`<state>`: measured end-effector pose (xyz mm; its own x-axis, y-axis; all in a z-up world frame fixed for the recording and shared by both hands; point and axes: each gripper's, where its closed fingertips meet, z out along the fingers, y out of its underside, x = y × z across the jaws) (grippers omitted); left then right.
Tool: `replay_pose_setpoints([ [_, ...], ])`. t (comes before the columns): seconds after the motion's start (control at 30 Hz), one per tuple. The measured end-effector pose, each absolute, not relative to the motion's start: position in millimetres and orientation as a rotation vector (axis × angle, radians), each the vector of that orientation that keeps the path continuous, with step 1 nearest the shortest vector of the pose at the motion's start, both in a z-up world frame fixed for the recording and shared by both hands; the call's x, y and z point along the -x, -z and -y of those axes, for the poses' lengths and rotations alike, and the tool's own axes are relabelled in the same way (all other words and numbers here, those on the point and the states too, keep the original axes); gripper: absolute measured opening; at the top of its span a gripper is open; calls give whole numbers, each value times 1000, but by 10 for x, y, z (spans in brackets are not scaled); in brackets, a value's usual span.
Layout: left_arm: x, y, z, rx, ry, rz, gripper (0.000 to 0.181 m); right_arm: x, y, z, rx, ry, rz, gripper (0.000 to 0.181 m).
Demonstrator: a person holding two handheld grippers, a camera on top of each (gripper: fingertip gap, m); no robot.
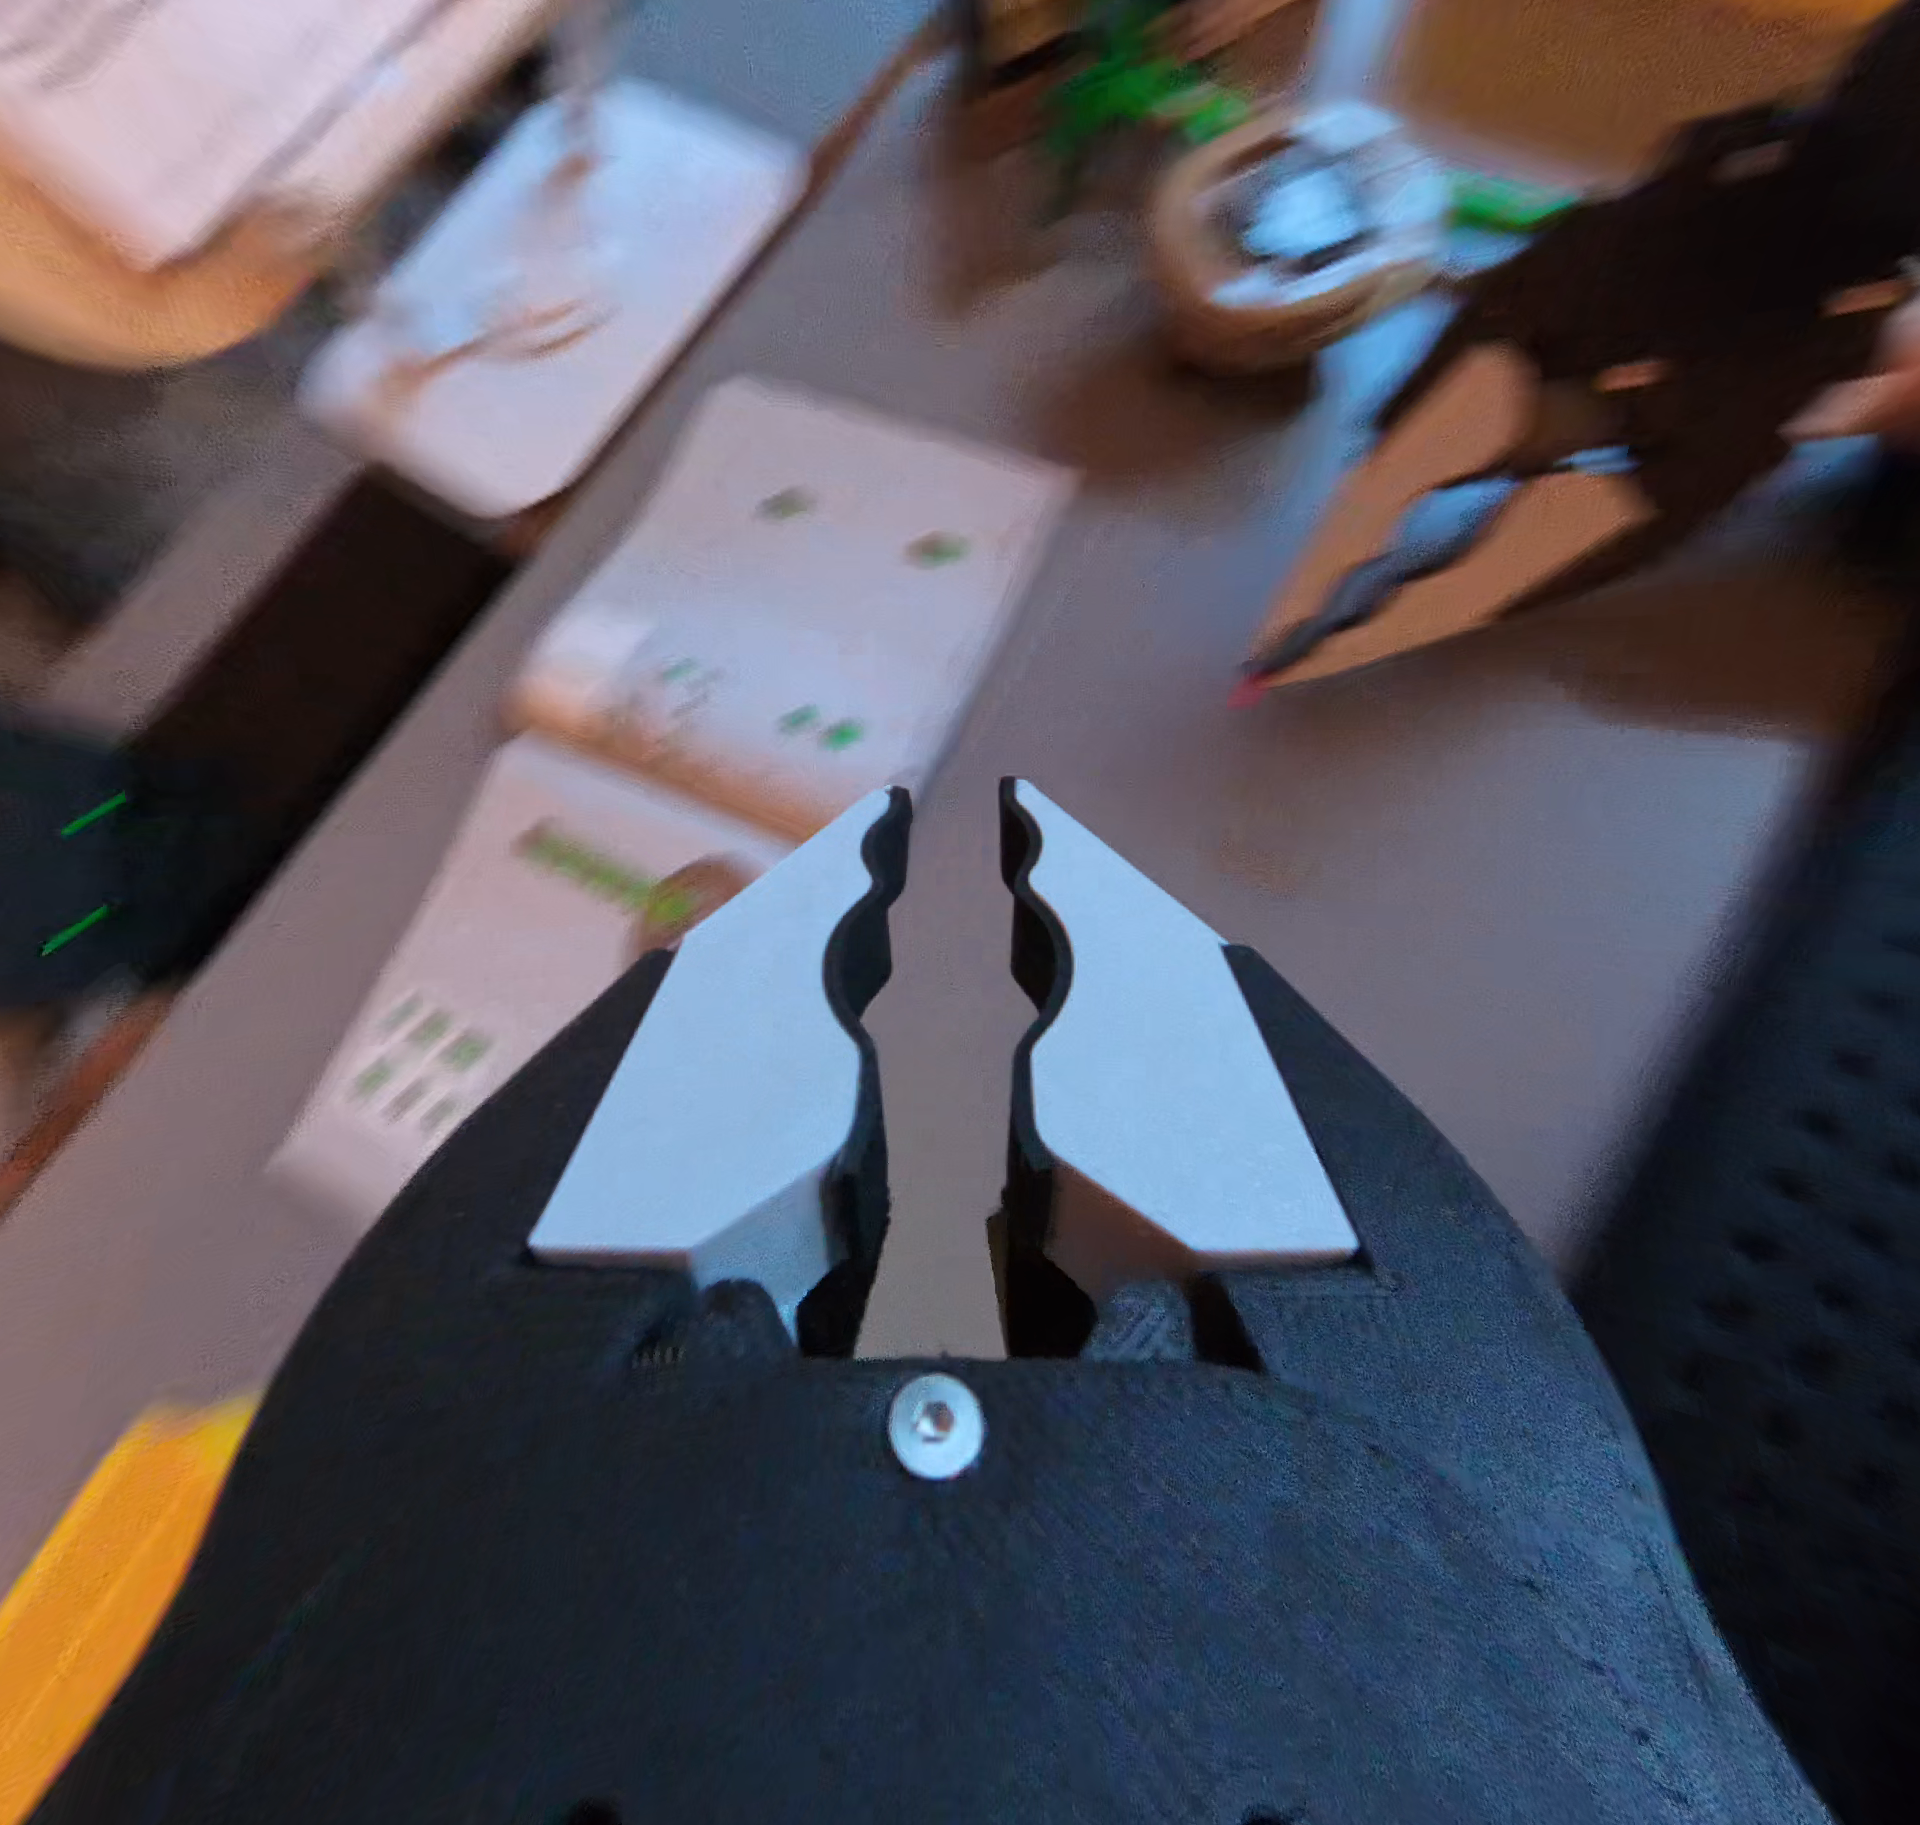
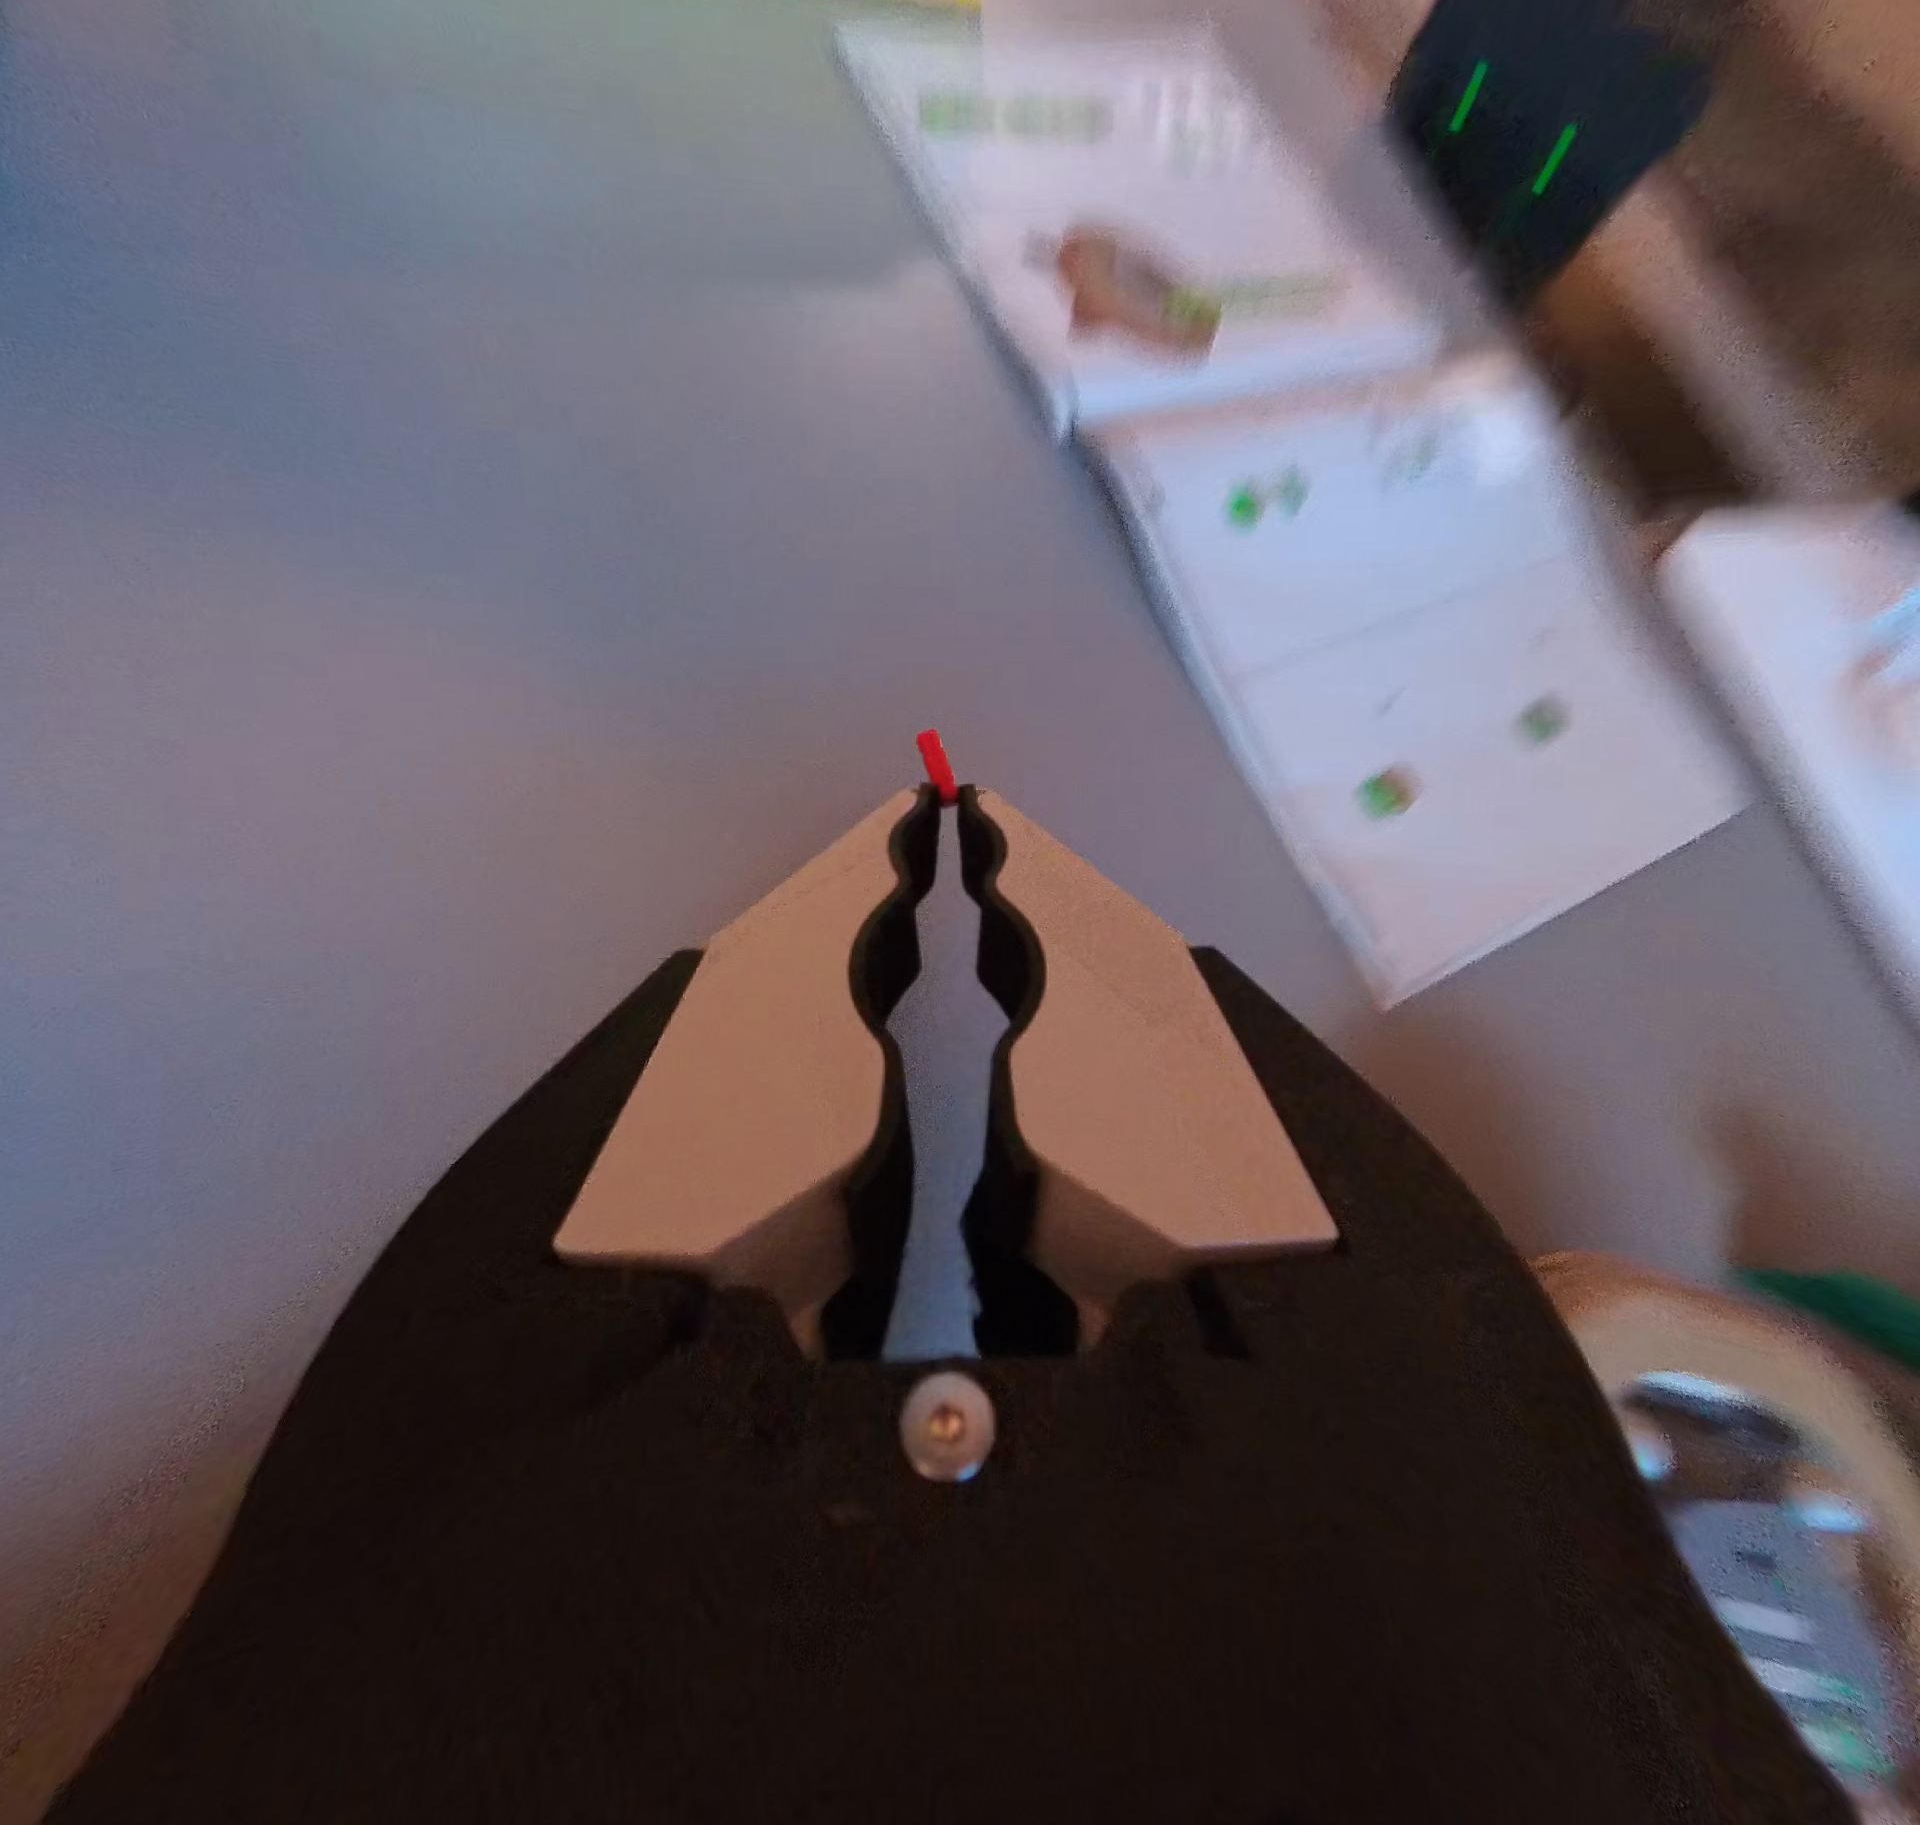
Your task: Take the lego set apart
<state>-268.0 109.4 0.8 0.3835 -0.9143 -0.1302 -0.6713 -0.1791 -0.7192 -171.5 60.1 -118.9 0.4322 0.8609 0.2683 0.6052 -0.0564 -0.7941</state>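
My right gripper (image 2: pixel 943 794) is shut on a small red lego piece (image 2: pixel 935 763) that sticks out past its tips, held above the grey table (image 2: pixel 416 528). In the left wrist view the right gripper (image 1: pixel 1262 679) shows at the right with the red piece (image 1: pixel 1244 692) at its tips. My left gripper (image 1: pixel 954 796) is open with a narrow gap and holds nothing, above the grey table (image 1: pixel 1351 892). A blurred green lego build (image 1: pixel 1132 92) stands at the far side.
White instruction pages (image 1: pixel 790 601) with green pictures lie on the table; they also show in the right wrist view (image 2: pixel 1382 632). A round wooden bowl (image 1: pixel 1278 248) with pieces stands at the back right, and shows in the right wrist view (image 2: pixel 1714 1360). A black box (image 1: pixel 62 871) sits at the left. My hands' fingertips stand some 15 centimeters from each other. Measured from the fingertips, the blurred green lego build (image 1: pixel 1132 92) is 25 centimeters or so from the right gripper and 35 centimeters from the left.
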Motion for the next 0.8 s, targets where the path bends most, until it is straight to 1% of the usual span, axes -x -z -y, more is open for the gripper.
replay_pose_setpoints([
  [0.07,2419,-55,-811,1829,713,-1470,15,1767,749,-526,1498,-194,1252,2],
  [0.13,2289,-90,-680,1768,868,-1505,17,1819,320,-345,1265,-95,1207,2],
  [0.2,2194,-88,-577,1711,985,-1545,24,1848,89,-183,1143,-55,1173,2],
  [0.23,2153,-76,-529,1683,1031,-1567,24,1852,39,-141,1115,-42,1163,2],
  [0.37,2036,58,-373,1606,1122,-1667,24,1825,42,-168,1106,1,1156,2],
  [0.5,1923,14,-241,1551,1262,-1666,27,1792,49,-196,1117,-6,1145,2],
  [0.6,1885,46,-222,1554,1261,-1675,28,1788,34,-193,1106,15,1143,2],
  [0.67,1868,84,-211,1570,1250,-1683,25,1793,38,-193,1100,33,1149,2],
  [0.8,1827,158,-184,1612,1251,-1700,23,1808,91,-207,1108,55,1171,2],
])
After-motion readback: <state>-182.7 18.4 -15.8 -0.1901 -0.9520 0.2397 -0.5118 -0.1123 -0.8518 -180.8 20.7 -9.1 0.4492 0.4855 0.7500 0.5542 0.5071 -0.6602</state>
